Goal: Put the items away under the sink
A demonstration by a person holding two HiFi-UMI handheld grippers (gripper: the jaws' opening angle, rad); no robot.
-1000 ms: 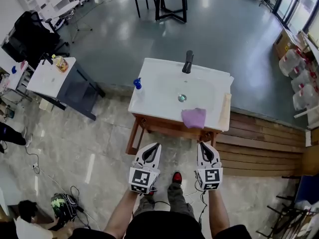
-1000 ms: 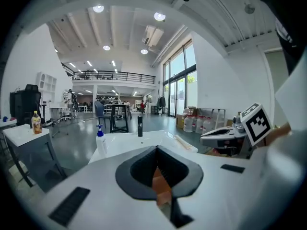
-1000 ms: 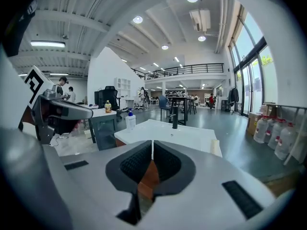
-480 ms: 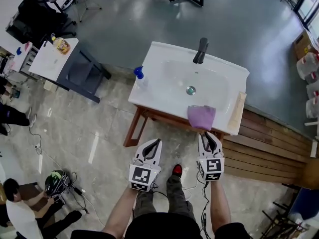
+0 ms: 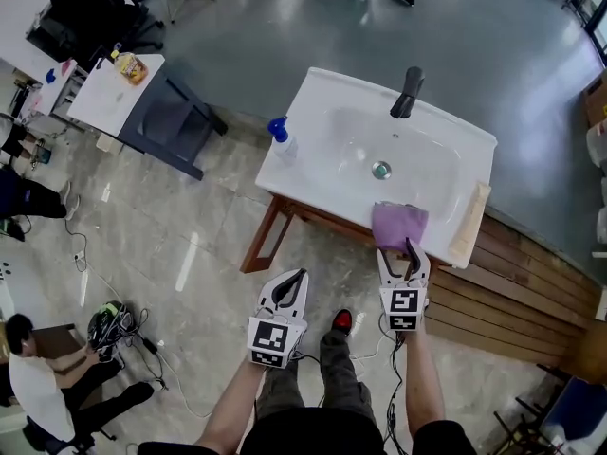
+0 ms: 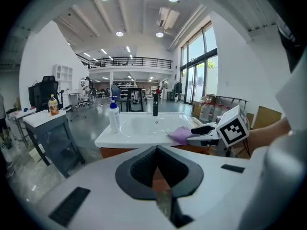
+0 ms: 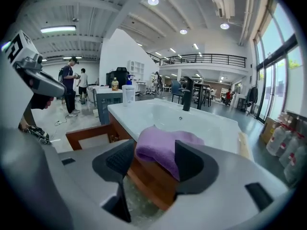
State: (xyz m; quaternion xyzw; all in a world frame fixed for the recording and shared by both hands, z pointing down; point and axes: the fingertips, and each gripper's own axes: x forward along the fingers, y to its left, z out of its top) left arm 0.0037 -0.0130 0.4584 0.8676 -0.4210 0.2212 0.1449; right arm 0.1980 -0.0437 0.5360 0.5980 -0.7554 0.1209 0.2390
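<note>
While the jaws of our right gripper (image 5: 409, 246), which have just been opening, stand spread around the near edge of the purple cloth (image 5: 398, 222) draped over the sink counter (image 5: 318, 190), unpinched, our left gripper (image 5: 300, 275) hangs farther off, jaws pressed together on nothing.

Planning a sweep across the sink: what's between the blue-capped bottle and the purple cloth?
Only bare white basin lies between the bottle and the cloth; the drain sits just off that line. The head view shows it.
</note>
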